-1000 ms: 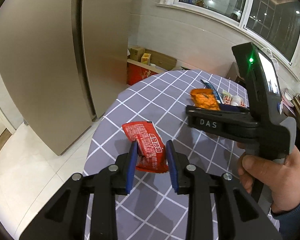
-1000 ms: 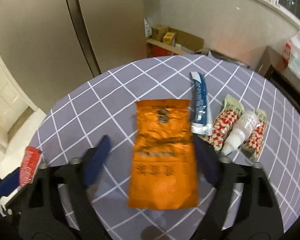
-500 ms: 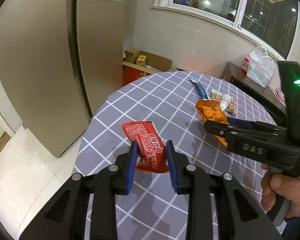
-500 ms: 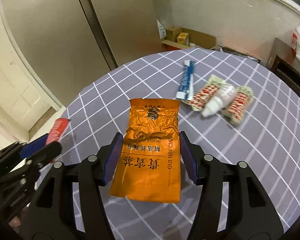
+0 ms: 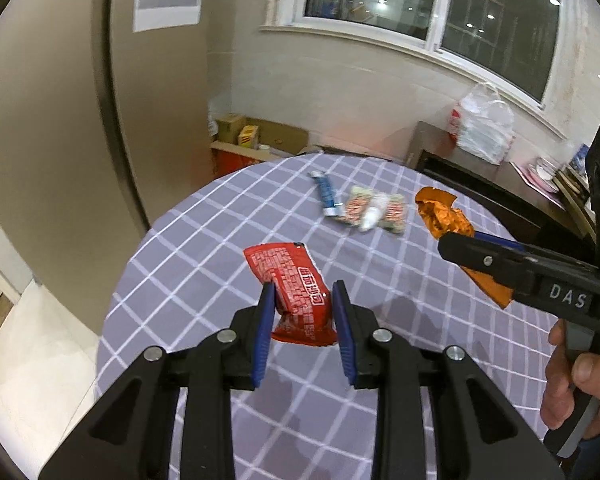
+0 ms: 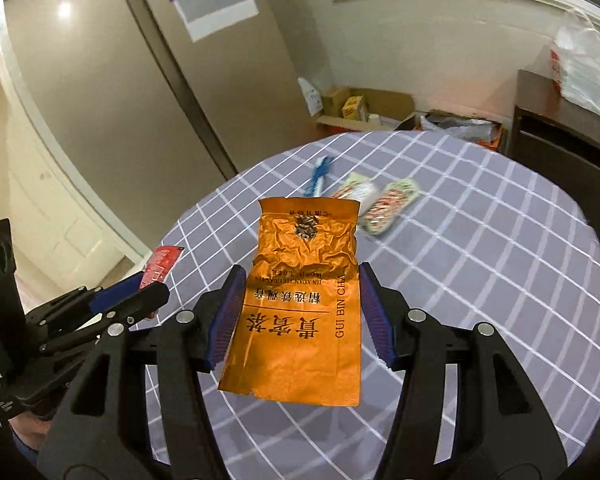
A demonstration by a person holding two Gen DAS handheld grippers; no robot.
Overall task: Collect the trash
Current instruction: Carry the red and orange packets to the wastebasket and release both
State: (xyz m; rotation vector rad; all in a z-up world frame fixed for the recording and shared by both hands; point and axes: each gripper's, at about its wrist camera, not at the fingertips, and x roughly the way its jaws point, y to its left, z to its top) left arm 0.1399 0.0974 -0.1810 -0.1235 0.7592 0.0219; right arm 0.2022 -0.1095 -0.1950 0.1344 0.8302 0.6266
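Above a round worktop (image 5: 204,240) draped in a grey cloth with a white grid, two hand-held grippers each gripped a piece of litter clear of the surface. At left, the left hand-held gripper (image 5: 302,312) was clamped on the lower end of a crinkled red snack wrapper with white lettering (image 5: 290,280), its blue-lined fingers (image 5: 265,320) pressing both sides. At right, the right hand-held gripper (image 6: 300,312) was clenched on a flat orange foil tea pouch printed "GUI BIN CHA" (image 6: 304,300), held by its long edges and pointing away from the camera. Farther back on the cloth lay a blue and white tube-shaped sachet (image 5: 327,196), and just beside it two red-and-white patterned packets (image 5: 374,210) with a small white bottle (image 5: 370,216) resting between them. Beyond the worktop stood cardboard boxes (image 6: 356,106) on the floor and a white plastic bag (image 5: 482,124) on a dark sideboard (image 5: 480,176) under the window.
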